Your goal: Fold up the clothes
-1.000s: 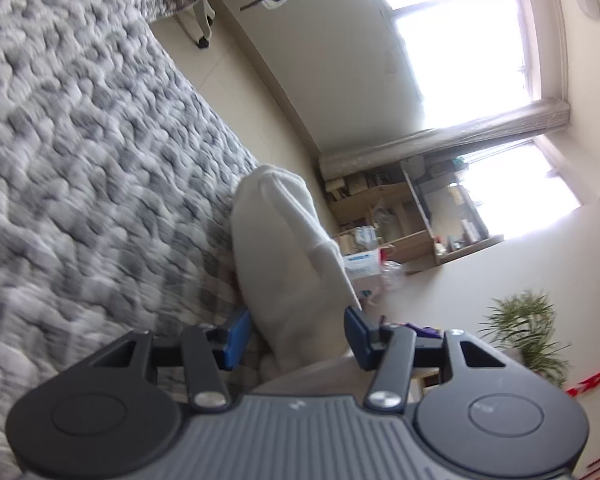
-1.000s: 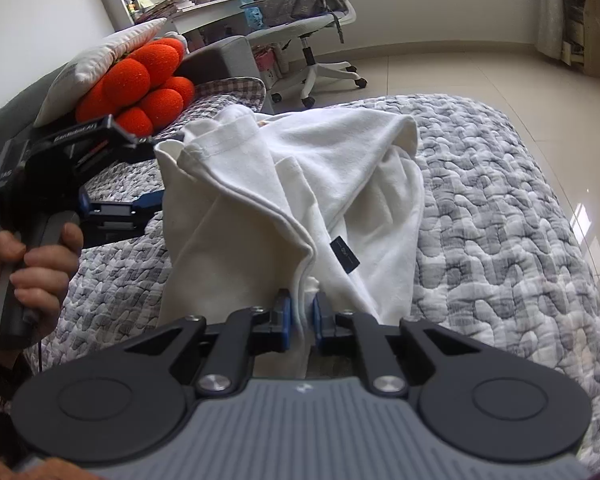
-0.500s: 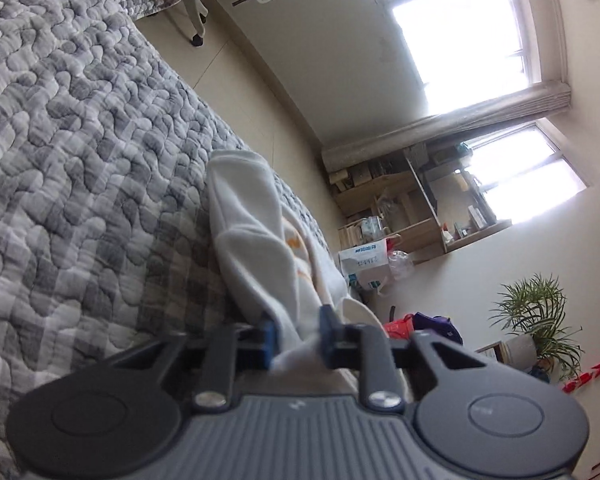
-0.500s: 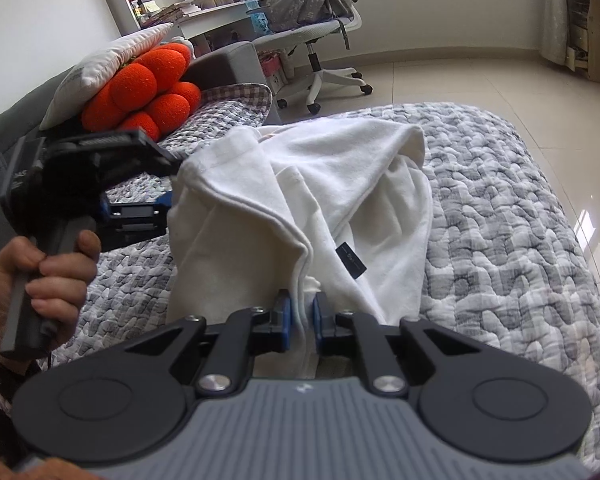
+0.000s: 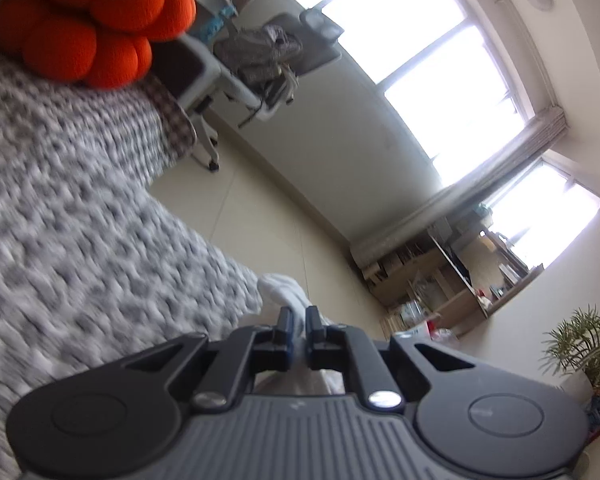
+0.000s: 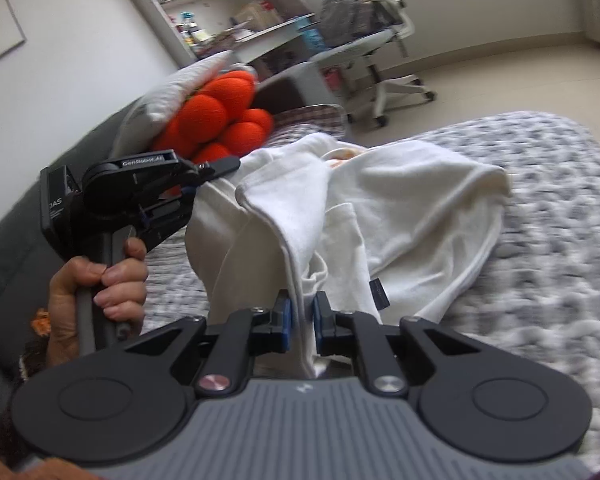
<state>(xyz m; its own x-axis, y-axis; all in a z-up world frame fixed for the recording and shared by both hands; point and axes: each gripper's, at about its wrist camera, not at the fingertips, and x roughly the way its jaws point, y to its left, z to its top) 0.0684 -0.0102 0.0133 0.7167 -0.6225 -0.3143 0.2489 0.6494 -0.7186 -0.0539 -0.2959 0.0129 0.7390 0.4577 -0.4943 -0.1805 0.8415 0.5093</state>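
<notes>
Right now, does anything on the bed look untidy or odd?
Yes. The white garment is crumpled and bunched on the grey quilt, not flat. Both the left gripper and right gripper pinch its fabric.

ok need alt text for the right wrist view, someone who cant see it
The right gripper pinches an edge of a white garment lifted off a grey quilted bed. To the left, a hand holds the left gripper at the garment's far corner, in front of an orange cushion.
</notes>
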